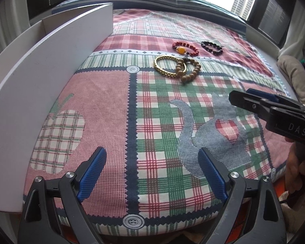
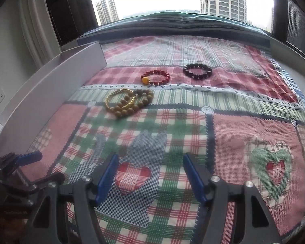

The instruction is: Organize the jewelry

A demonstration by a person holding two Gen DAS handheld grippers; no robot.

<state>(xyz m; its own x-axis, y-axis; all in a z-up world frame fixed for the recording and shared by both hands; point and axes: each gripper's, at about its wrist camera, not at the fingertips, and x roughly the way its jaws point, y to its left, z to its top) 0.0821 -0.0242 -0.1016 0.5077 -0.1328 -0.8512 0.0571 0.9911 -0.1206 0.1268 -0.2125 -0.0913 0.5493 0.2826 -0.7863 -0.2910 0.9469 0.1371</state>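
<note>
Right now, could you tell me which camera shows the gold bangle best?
The right wrist view: the gold bangle appears larger there, overlapping the tan bead bracelet. The left wrist view shows it smaller and farther off, still whole.

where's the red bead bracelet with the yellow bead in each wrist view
Left wrist view: the red bead bracelet lies right of centre in the upper part, on the pink check band, left of the dark bead bracelet.
Right wrist view: the red bead bracelet lies just above centre, again left of the dark bead bracelet.
Shared landmark: the gold bangle overlapping the tan bead bracelet, just nearer the camera.
</note>
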